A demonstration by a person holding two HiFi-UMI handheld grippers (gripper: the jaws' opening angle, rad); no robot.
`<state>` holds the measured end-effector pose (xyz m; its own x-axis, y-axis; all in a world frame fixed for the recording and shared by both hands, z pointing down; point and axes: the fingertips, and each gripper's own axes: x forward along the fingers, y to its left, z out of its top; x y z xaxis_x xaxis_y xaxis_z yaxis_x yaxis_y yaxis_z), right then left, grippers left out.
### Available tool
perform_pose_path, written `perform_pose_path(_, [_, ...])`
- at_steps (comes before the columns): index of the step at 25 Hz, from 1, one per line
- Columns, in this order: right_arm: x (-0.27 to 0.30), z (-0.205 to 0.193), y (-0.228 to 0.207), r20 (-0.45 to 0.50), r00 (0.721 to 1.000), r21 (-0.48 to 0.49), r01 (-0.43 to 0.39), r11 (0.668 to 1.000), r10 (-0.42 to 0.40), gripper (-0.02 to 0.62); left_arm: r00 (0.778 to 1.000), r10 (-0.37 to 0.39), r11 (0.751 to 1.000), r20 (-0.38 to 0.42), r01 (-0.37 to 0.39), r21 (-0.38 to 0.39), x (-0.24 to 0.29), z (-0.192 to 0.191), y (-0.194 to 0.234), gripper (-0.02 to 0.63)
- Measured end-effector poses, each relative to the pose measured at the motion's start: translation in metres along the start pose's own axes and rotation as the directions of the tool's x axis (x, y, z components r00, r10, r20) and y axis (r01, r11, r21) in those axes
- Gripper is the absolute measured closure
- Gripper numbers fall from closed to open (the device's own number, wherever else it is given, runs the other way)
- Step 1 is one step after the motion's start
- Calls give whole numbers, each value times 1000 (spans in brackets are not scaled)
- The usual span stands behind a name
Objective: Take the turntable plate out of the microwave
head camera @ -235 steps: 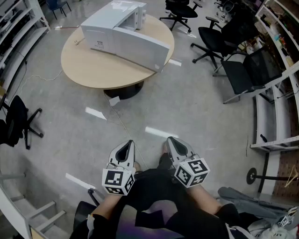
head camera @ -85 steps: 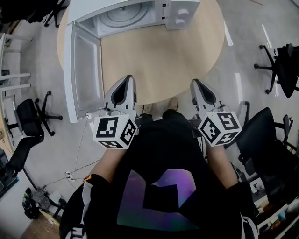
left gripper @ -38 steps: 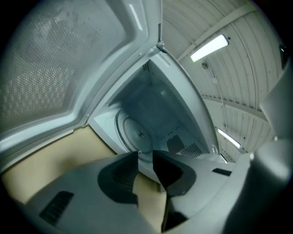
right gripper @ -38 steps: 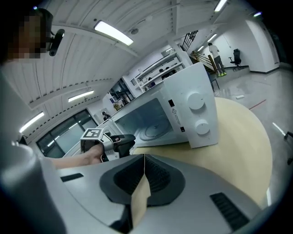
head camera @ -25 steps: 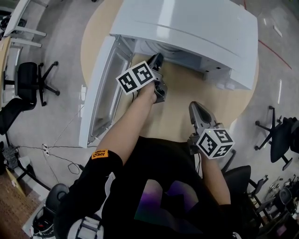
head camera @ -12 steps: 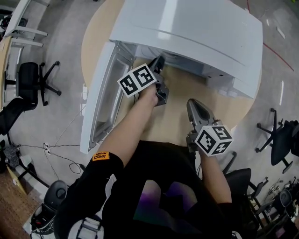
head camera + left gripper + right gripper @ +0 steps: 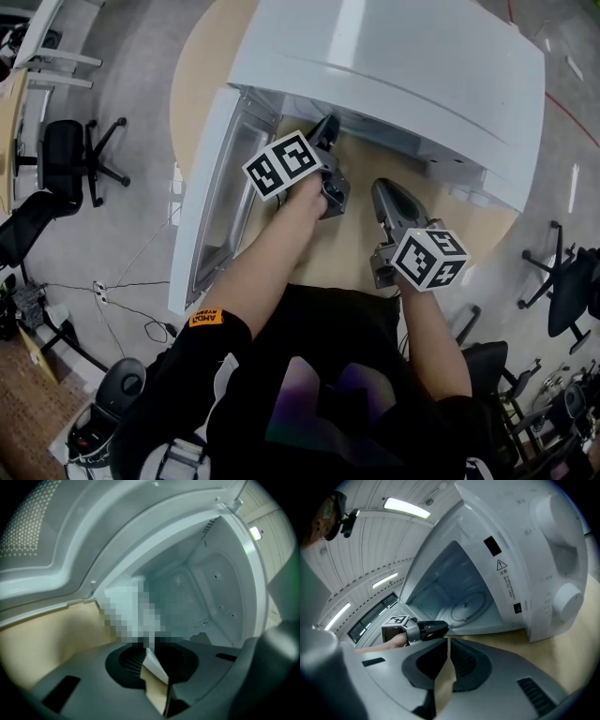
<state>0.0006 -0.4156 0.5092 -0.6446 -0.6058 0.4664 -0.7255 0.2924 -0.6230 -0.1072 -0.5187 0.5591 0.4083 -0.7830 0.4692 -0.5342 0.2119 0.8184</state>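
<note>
1. The microwave [image 7: 403,66] stands on the round desk [image 7: 206,66], its door [image 7: 220,178] swung wide open to the left.
2. The turntable plate [image 7: 468,604] lies flat on the floor of the cavity, not lifted.
3. The left claw [image 7: 328,127] reaches into the cavity mouth at the front sill. Its jaws have just been closing and stand slightly parted, released, with nothing clearly between them.
4. The right claw [image 7: 382,190] hovers over the desk just before the microwave, clenched on nothing.
</note>
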Motion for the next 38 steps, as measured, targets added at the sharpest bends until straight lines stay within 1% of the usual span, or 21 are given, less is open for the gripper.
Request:
perform_pose_path(2, [13, 4, -2, 14, 1000, 30, -3, 1000, 3, 577, 1000, 16, 1000, 0, -16, -4, 0, -1, 2, 531])
perform_pose_path(6, [37, 9, -15, 34, 999, 107, 15, 994, -18, 577, 1000, 27, 999, -5, -27, -18, 0, -4, 2, 537])
perform_pose_path(10, [55, 9, -30, 45, 998, 213, 21, 977, -31, 574, 1000, 24, 999, 2, -24, -33, -3, -2, -1, 546])
perform_pose_path(11, [59, 9, -32, 49, 998, 242, 12, 970, -25, 554, 1000, 21, 999, 7, -20, -35, -3, 0, -2, 546])
perform_pose_path(12, [62, 9, -34, 54, 998, 269, 2, 963, -17, 510, 1000, 18, 999, 11, -18, -35, -3, 1, -3, 546])
perform_pose_path(13, [66, 10, -35, 57, 998, 293, -7, 956, -10, 500, 1000, 17, 999, 13, -17, -36, -3, 2, -3, 547])
perform_pose_path(17, [77, 13, -39, 84, 996, 375, -29, 927, -3, 489, 1000, 16, 999, 13, -16, -41, -4, 2, -4, 552])
perform_pose_path(19, [82, 16, -41, 104, 995, 420, -44, 907, 0, 489, 1000, 15, 999, 11, -15, -42, -4, 1, -6, 555])
perform_pose_path(22, [86, 22, -42, 144, 989, 478, -92, 874, 25, 489, 1000, 8, 999, 8, -8, -33, -4, 1, -9, 558])
perform_pose_path(24, [88, 27, -41, 174, 984, 507, -124, 853, 40, 489, 999, -33, 999, 20, 34, -12, -3, 3, -19, 560])
perform_pose_path(27, [91, 35, -40, 218, 974, 549, -175, 817, 62, 489, 992, -118, 993, 34, 117, 29, 0, 13, -50, 560])
perform_pose_path(29, [91, 37, -40, 233, 970, 566, -190, 802, 66, 489, 989, -144, 989, 34, 142, 43, 0, 16, -64, 560])
perform_pose_path(32, [91, 36, -40, 236, 969, 575, -194, 795, 66, 490, 992, -124, 992, 32, 123, 29, -6, 14, -60, 560])
perform_pose_path(36, [90, 37, -39, 242, 968, 575, -202, 793, 71, 489, 998, -54, 998, 21, 54, -8, -14, 5, -33, 558])
perform_pose_path(38, [90, 38, -39, 247, 967, 575, -203, 793, 68, 489, 999, -41, 999, 14, 41, -21, -16, 1, -24, 557])
